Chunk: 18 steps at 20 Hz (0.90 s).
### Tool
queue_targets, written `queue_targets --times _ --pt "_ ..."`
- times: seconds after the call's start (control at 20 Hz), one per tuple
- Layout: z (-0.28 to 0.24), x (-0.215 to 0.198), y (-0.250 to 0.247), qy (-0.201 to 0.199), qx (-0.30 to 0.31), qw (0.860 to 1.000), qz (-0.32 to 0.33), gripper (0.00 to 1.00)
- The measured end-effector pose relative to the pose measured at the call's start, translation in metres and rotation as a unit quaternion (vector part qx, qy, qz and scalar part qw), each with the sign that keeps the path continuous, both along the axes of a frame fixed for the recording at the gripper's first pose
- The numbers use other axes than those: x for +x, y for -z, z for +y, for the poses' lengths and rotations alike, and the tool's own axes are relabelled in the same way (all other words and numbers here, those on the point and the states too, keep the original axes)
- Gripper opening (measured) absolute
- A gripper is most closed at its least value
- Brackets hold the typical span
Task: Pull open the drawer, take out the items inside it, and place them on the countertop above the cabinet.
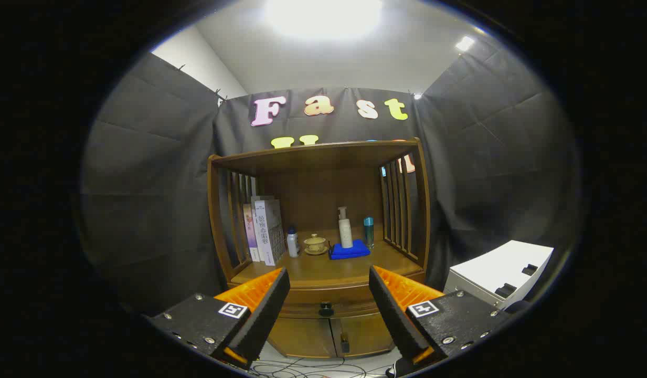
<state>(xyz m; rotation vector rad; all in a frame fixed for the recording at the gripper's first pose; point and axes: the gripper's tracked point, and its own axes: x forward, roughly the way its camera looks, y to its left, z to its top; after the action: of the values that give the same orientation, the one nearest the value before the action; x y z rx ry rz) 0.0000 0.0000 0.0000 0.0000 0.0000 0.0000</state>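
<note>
Your gripper (328,310) hangs in open air in front of a wooden cabinet (323,336), its two fingers spread wide and holding nothing. Framed in the gap between them is the drawer (323,300), shut flush with the cabinet front, its dark round knob (326,308) set in the middle and well beyond your fingertips. Directly above the drawer runs the countertop (323,270), a smooth brown wooden surface boxed in by slatted side rails and a wooden shelf roof (318,155). At the counter's left, a few books (264,231) stand upright against the slats, with a small white bottle (292,242) just beside them. Toward the middle sits a pale lidded cup on a saucer (315,244), then a folded blue cloth (349,250) with a tall white pump bottle (345,227) standing at its back edge, and a teal bottle (368,231) near the right-hand slats. Below the drawer are two closed cabinet doors (331,336) (a dark handle shows near their meeting edge). Black cloth walls (145,210) enclose the booth under a bright ceiling light (323,16); a white box (504,273) stands to the cabinet's right, and loose cables (307,368) trail across the pale floor.
</note>
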Motion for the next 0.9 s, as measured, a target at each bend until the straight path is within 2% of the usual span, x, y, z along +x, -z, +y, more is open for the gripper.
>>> queue_targets --times 0.4,0.65,0.9 --pt "0.005 -0.008 -0.009 -0.02 0.026 0.999 -0.007 0.95" --pt "-0.01 0.003 0.005 0.009 -0.002 1.0 -0.002 0.95" --pt "-0.016 0.01 0.008 0.017 -0.029 0.999 -0.015 0.94"
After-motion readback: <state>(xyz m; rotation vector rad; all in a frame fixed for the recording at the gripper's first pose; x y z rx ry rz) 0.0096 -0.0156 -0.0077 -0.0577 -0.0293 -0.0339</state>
